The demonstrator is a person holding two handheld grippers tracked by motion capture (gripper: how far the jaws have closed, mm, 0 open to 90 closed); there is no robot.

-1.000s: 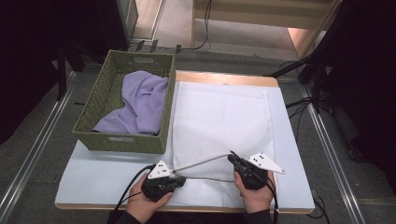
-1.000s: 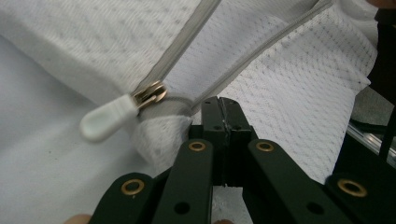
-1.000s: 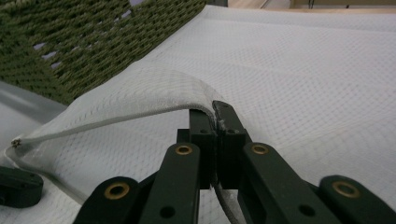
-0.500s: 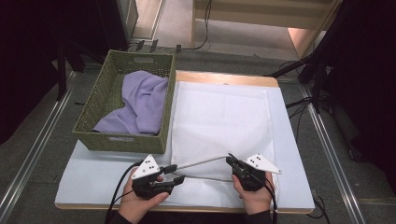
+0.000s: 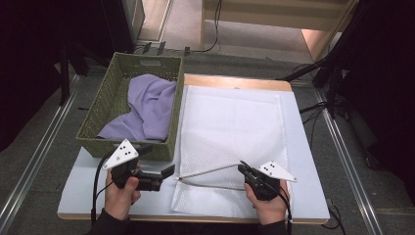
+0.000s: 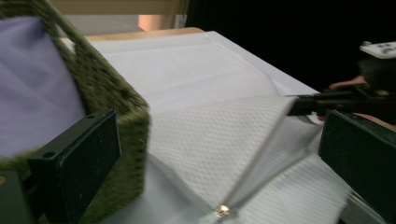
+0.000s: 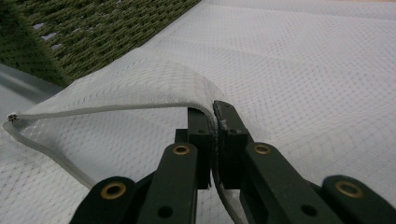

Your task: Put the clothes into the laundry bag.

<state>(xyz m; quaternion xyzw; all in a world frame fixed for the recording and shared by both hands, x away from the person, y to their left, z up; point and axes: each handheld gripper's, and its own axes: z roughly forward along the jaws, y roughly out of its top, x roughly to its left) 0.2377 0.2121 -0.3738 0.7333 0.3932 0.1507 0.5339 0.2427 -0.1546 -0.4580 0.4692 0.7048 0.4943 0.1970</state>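
Keep right gripper (image 5: 243, 168) pinched on the upper zip edge of the white mesh laundry bag (image 5: 235, 127), mouth lifted; send left gripper (image 5: 169, 171), jaws just spread and empty, for the lilac cloth (image 5: 147, 105) in the green woven basket (image 5: 105, 105)

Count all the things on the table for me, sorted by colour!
White: 1, the mesh laundry bag
Green: 1, the woven basket
Purple: 1, the cloth inside the basket
Total: 3
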